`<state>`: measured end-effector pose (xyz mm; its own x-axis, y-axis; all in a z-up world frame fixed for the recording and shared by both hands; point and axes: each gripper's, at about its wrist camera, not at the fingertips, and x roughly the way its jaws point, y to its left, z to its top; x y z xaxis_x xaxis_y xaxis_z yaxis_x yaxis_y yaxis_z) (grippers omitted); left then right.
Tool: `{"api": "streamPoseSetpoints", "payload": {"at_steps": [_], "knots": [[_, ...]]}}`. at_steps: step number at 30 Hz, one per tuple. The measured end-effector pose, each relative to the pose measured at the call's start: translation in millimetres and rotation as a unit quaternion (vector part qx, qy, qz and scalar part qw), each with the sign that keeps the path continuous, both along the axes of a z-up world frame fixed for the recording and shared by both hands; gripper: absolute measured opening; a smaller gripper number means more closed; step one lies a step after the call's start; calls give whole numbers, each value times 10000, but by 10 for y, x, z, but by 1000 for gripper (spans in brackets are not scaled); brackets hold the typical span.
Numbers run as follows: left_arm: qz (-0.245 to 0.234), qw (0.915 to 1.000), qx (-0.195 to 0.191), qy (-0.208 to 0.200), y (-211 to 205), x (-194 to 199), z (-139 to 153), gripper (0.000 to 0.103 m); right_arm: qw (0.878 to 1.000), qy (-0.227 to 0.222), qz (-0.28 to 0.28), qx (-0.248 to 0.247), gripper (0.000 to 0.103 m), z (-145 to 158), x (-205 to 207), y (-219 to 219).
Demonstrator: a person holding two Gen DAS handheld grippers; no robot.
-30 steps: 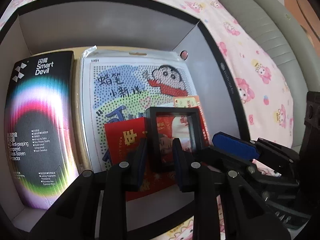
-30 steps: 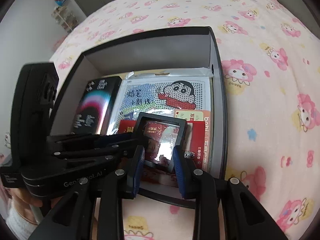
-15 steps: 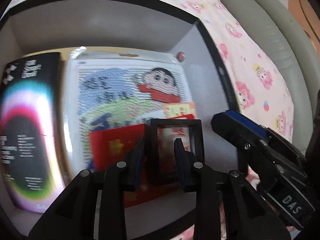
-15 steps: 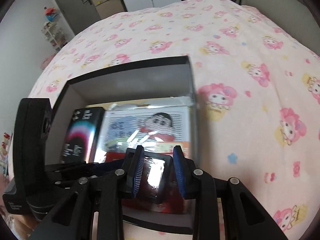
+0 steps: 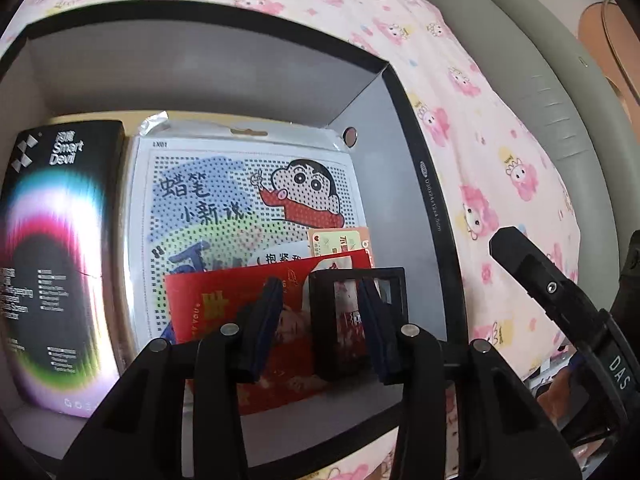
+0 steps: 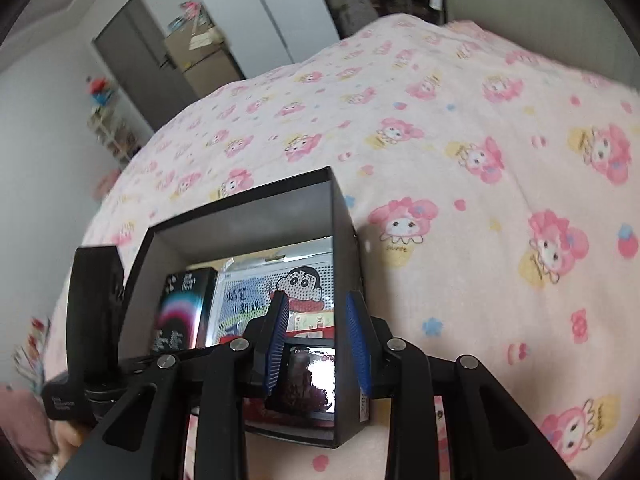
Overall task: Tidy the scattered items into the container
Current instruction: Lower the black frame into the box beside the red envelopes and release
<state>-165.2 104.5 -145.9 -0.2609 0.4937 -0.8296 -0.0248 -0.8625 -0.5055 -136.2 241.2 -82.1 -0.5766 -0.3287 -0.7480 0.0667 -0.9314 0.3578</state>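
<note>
Since a second earlier the left gripper (image 5: 320,316) had been opening its jaws, releasing the small black-framed photo (image 5: 358,320), which lay upright between them, slightly toward three o'clock, inside the black cardboard box (image 5: 416,184). The right gripper (image 6: 318,340), jaws clenched and empty, had lifted away at three o'clock. Beyond lay the pink cartoon-print bedspread (image 6: 460,140) and a grey door (image 6: 136,68).

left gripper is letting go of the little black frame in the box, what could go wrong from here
1. The black frame looks propped at a tilt on the red envelope. As the left gripper jaws open around it, it may flop over or slide.
2. The right gripper, shut and empty, hangs close to the box at its right wall and could nudge it.
</note>
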Motion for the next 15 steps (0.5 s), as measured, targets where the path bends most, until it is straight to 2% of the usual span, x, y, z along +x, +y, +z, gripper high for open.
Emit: {"api": "streamPoseSetpoints", "payload": {"at_steps": [5,7,10,12,15], "knots": [[-467,9985,17,-278,210,-79,-107,39,9995,-251,-143,-98,26,-122,-56,46],[-579,9981,-89,-193,241,-35,-78,40,9993,-321,-187,-91,26,-172,-57,63],[-529,9979,193,-315,149,-7,-91,40,9987,-423,-260,-73,26,-232,-72,82],[-450,9985,211,-241,95,-2,-70,40,9984,-479,-292,-98,26,-258,-74,87],[-574,9976,278,-270,123,1,-89,40,9982,-528,-285,-69,26,-284,-73,75]]}}
